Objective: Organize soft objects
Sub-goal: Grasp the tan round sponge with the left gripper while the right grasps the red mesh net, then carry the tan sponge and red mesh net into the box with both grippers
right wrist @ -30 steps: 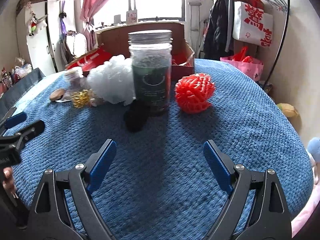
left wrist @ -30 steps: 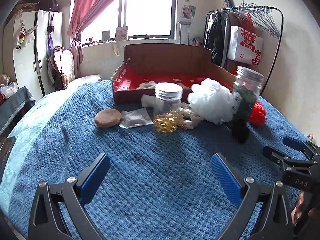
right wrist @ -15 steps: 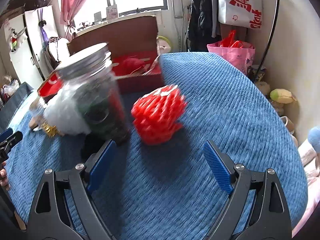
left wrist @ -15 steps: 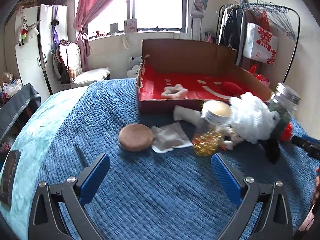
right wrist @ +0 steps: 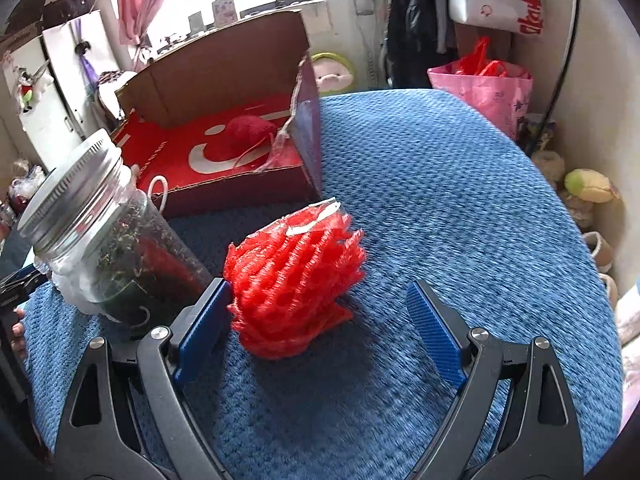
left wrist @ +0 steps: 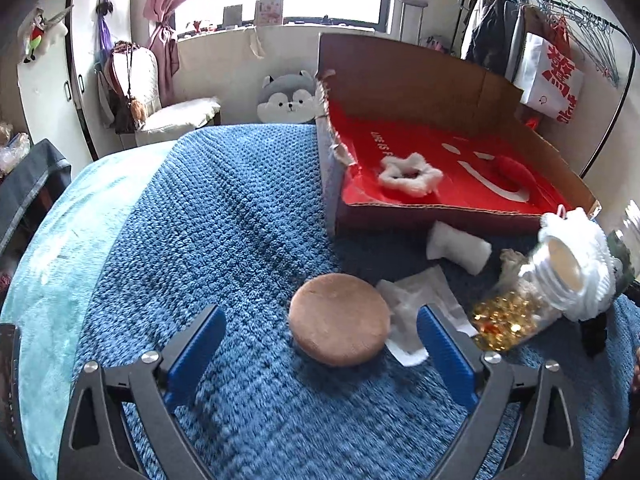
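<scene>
bed: blue knit cover | box: nearer than 0.5 s ago, holds white ring and red yarn; print cut off, unreadable | left tool: wide, empty, now flanking brown puff | right tool: wide, empty, moved in on red net beside jar

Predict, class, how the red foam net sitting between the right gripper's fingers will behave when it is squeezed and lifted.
The red foam net is an open mesh, so it will probably crush inward before the open right gripper gets a firm hold. It looks mostly air, so likely very light. Its bunched shape sits flat on the blue blanket, so rolling seems unlikely.
</scene>
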Demonstrator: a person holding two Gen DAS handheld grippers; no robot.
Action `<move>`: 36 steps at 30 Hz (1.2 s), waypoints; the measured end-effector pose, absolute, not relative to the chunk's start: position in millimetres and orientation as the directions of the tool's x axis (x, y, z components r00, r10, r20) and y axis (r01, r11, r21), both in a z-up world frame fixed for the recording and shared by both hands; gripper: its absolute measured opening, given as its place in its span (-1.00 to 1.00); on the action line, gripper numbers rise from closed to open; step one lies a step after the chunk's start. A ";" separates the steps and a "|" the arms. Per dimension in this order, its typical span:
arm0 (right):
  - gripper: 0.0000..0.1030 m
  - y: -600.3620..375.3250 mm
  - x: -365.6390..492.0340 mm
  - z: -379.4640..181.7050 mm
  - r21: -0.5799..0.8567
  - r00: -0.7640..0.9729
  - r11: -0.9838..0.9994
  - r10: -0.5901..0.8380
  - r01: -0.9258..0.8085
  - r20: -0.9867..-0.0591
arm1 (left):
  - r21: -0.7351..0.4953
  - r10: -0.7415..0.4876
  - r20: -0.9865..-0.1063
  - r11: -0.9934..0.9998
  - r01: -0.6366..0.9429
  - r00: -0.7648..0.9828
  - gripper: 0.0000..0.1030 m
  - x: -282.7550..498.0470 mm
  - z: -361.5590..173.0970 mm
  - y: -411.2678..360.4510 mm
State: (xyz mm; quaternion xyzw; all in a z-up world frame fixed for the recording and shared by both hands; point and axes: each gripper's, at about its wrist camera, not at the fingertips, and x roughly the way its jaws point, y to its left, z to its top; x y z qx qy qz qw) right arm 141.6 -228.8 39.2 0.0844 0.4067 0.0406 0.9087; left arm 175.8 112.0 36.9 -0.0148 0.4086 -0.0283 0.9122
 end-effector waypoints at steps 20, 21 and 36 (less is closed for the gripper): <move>-0.26 -230.8 126.3 52.0 0.240 0.730 0.966 0.233 -0.097 -0.643 | -0.108 -0.154 -0.739 0.988 0.111 0.656 -0.03 159.3 34.6 110.4; -0.27 -231.0 124.6 53.1 0.239 0.732 0.966 0.232 -0.098 -0.641 | -0.105 -0.155 -0.737 0.988 0.115 0.658 -0.03 157.4 38.0 108.6; -0.27 -224.5 61.4 76.0 0.240 0.765 0.960 0.263 -0.146 -0.588 | -0.130 -0.229 -0.674 0.973 0.193 0.702 -0.03 97.8 67.7 87.7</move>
